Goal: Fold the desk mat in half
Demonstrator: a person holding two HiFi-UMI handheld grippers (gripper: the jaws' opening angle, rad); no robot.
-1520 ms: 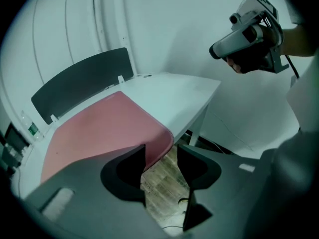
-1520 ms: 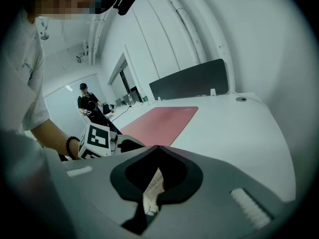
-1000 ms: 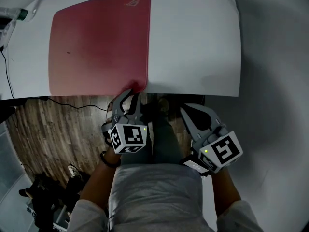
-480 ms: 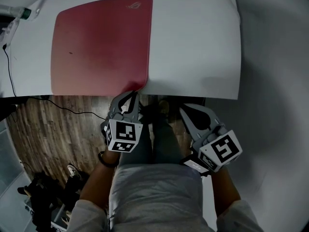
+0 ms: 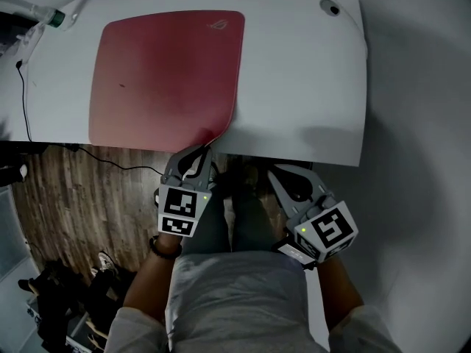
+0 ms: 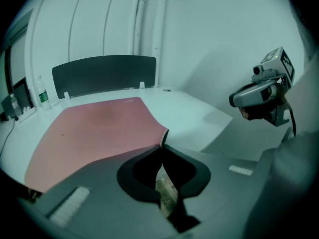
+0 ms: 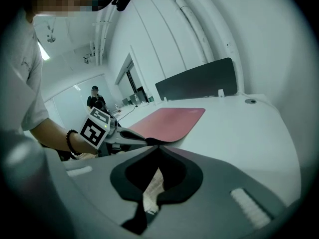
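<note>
White desk (image 5: 309, 87) fills the upper part of the head view, with a wood floor (image 5: 81, 190) below its near edge and a dark divider panel (image 6: 104, 73) along its far edge.

The left gripper (image 5: 208, 141) reaches forward and down from a forearm that comes up from the person's lap, a dark bracelet on the wrist and the marker cube facing up. Its jaws have just been closing, and they now pinch the near right corner of the desk mat (image 5: 165, 72). In the left gripper view that corner curls up off the desk right at the tips. The rest of the red mat spreads ahead of and to the left of the left fingers (image 5: 193, 157) and lies flat.

The mat's near edge runs along the desk's near edge, and a small logo sits at its far right corner. It looks nearly as deep as it is wide, so its long axis cannot be told.

The right gripper (image 5: 275, 173) hangs to the right of the left one, short of the desk edge and over the person's legs. It is tilted forward and angled in toward the other gripper. Its jaws are pressed together with nothing between them, and the desk's bare right half lies ahead of its fingers (image 5: 294, 186).

A bottle (image 6: 43, 94) stands far off to the left, beyond the mat.
</note>
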